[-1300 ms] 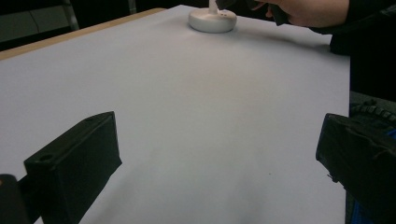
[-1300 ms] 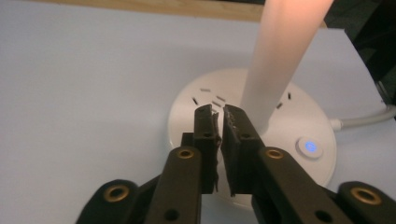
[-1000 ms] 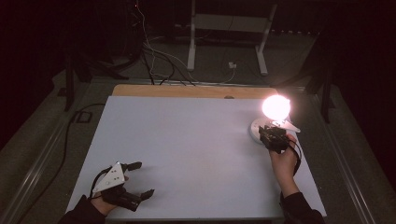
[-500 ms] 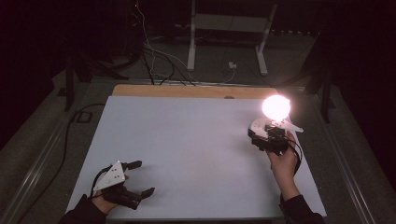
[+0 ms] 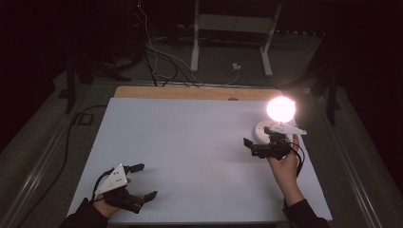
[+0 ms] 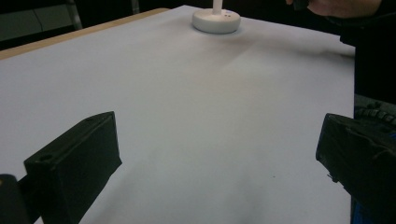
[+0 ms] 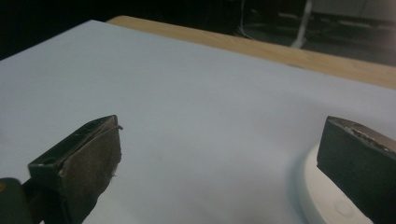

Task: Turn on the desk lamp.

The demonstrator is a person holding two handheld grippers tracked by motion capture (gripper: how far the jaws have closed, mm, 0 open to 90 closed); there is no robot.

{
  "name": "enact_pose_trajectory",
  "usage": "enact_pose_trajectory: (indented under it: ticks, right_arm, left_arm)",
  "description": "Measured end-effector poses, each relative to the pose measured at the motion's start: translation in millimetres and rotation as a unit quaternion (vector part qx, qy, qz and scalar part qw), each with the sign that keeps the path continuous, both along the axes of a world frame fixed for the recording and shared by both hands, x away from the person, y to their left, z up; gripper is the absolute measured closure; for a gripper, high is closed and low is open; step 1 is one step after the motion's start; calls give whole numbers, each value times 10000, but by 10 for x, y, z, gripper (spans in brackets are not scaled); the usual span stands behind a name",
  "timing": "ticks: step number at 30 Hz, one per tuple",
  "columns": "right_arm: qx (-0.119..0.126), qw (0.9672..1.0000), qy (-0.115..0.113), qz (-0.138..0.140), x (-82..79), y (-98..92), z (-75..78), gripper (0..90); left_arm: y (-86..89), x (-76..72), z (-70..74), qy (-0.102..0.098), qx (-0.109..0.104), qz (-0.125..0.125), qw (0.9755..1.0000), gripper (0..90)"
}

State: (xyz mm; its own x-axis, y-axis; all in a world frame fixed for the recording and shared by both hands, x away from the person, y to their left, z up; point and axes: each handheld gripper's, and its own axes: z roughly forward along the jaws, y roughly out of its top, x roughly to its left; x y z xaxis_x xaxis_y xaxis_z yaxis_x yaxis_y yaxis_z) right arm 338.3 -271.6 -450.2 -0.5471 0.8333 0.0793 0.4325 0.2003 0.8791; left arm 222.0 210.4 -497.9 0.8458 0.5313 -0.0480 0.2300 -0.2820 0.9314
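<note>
A small lamp stands at the table's right side, its bulb (image 5: pixel 280 109) glowing bright above a round white base (image 5: pixel 260 131). My right gripper (image 5: pixel 251 147) hovers just in front of that base, open and holding nothing, its jaws pointing left across the table. In the right gripper view the base (image 7: pixel 322 198) sits at the lower right, partly behind one finger (image 7: pixel 359 161). My left gripper (image 5: pixel 146 180) rests near the front left corner, open and holding nothing. In the left gripper view the lamp base (image 6: pixel 216 21) lies far ahead between the wide jaws.
A white sheet (image 5: pixel 190 142) covers the table, with a strip of bare wood (image 5: pixel 190 92) along the far edge. Cables (image 5: pixel 157 57) and a white stand (image 5: pixel 228 28) are on the dark floor beyond. The room around is dark.
My right gripper has drawn back a little from the lamp base and swung its jaws to the left. The left gripper has stayed in place.
</note>
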Motion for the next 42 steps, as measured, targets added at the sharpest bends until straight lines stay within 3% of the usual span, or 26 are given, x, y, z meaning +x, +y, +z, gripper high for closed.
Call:
enact_pose_trajectory:
  ticks: [8, 9, 18, 26, 34, 39, 42]
  right_arm:
    - [-200, 9998, -6, 82, -121, 126, -64, 0]
    - [-242, 9996, 114, 129, -151, 143, -97, 0]
    - [-371, 9981, 325, 382, -314, 158, -236, 0]
    - [-541, 9954, 468, 641, -510, 66, -394, 0]
    - [-651, 9937, 453, 790, -670, -43, -478, 0]
    - [-568, 9927, 647, 841, -748, -136, -542, 0]
    - [-690, 9919, 690, 809, -782, -162, -566, 0]
  left_arm:
    - [10, -20, 7, -33, -14, -34, 10000, 2]
    - [10, -21, 8, -39, -8, -35, 10000, 2]
    - [9, -23, 12, -42, -17, -52, 10000, 2]
    - [7, -26, 9, -37, -3, -62, 10000, 2]
    - [6, -25, 10, -42, -13, -60, 10000, 2]
    - [1, -27, 11, -47, 3, -66, 10000, 2]
    - [2, -30, 11, -47, 10, -62, 10000, 2]
